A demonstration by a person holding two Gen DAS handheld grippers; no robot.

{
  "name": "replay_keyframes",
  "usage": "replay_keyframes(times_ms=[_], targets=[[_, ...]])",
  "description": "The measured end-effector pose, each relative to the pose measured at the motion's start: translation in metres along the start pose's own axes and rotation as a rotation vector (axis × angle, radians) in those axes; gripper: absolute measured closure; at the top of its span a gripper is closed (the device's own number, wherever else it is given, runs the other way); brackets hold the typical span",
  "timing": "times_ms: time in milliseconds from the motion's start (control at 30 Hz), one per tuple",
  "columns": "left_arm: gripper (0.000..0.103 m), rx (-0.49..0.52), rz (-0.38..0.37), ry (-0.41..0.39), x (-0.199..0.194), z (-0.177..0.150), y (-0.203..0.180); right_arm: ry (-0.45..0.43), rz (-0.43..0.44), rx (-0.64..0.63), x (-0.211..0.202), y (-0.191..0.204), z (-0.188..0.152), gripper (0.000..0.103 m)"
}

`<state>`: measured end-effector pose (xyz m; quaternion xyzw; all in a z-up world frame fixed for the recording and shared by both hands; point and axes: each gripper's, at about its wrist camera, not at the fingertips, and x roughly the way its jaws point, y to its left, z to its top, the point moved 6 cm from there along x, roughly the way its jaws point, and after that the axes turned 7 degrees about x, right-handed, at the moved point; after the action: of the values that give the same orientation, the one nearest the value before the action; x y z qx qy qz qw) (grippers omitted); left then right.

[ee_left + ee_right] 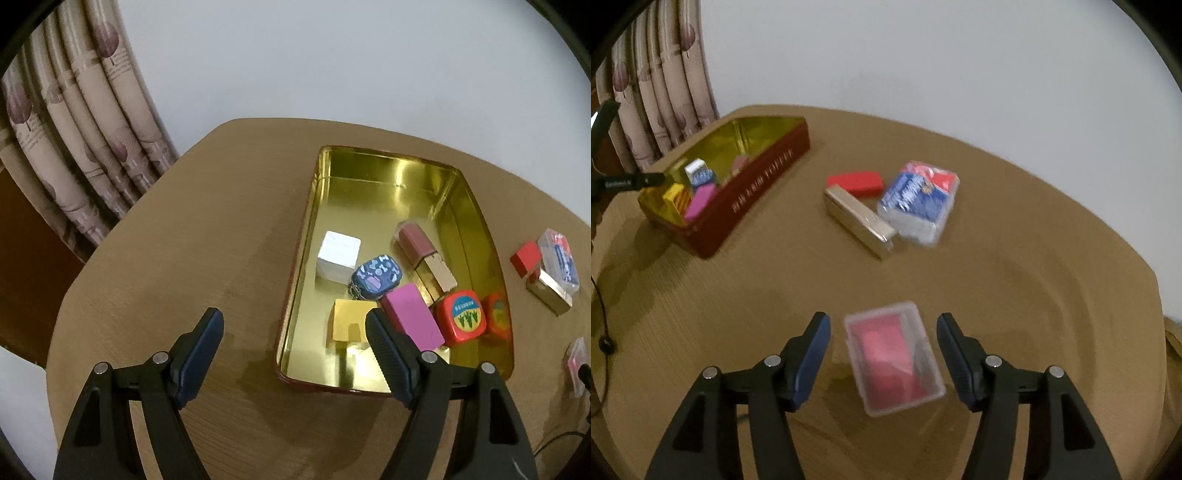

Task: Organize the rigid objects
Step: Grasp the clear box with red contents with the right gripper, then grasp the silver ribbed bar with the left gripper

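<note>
A red tin with a gold inside [388,166] holds several small things, among them a white cube [339,256], a blue patterned tin [376,277], a magenta block [412,321] and a yellow block [349,325]. My left gripper [293,317] hangs open over the tin's near left rim, holding nothing. On the table, a clear case with red contents [892,362] lies between the fingers of my right gripper [883,319]. The pads stand apart from its sides, so the gripper is open.
Beyond the clear case lie a red block [855,182], a gold box [858,219] and a clear case of blue cards [918,201]. The tin [750,184] is at the far left. A curtain [74,147] hangs behind the round table; a black cable [605,343] trails at its left edge.
</note>
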<state>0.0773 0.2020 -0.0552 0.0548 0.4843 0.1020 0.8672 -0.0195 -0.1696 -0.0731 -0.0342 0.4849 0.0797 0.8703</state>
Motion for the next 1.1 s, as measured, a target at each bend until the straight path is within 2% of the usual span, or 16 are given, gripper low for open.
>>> replay_keyframes(times_ms=[367,500,533,667,767,867,933,1000,1100], targets=[[0.023,0.055,-0.001,-0.028,-0.011,-0.004,-0.024,0.027,0.070,0.025,0.025,-0.004,-0.022,0.041],[0.023,0.062,-0.011,-0.008,-0.014,-0.007,-0.040,-0.027,0.043,-0.015,0.027,-0.003,-0.022,0.043],[0.023,0.065,-0.017,-0.002,-0.015,-0.007,-0.044,-0.035,0.040,-0.014,0.027,-0.004,-0.021,0.047],[0.023,0.102,-0.050,0.017,-0.020,-0.005,-0.075,-0.076,-0.020,0.018,0.029,-0.021,-0.016,0.048],[0.022,0.119,-0.109,0.037,-0.025,0.001,-0.107,-0.095,-0.088,0.102,0.033,-0.049,-0.009,0.048],[0.023,0.100,-0.184,0.085,-0.027,0.010,-0.143,-0.095,-0.104,0.174,0.036,-0.071,-0.006,0.048],[0.023,0.079,-0.221,0.123,-0.028,0.015,-0.163,-0.092,-0.084,0.194,0.037,-0.073,-0.006,0.048],[0.023,0.045,-0.268,0.155,-0.029,0.024,-0.183,-0.091,-0.099,0.181,0.037,-0.070,-0.007,0.048],[0.023,-0.010,-0.291,0.197,-0.027,0.037,-0.210,-0.091,-0.093,0.186,0.037,-0.070,-0.007,0.048]])
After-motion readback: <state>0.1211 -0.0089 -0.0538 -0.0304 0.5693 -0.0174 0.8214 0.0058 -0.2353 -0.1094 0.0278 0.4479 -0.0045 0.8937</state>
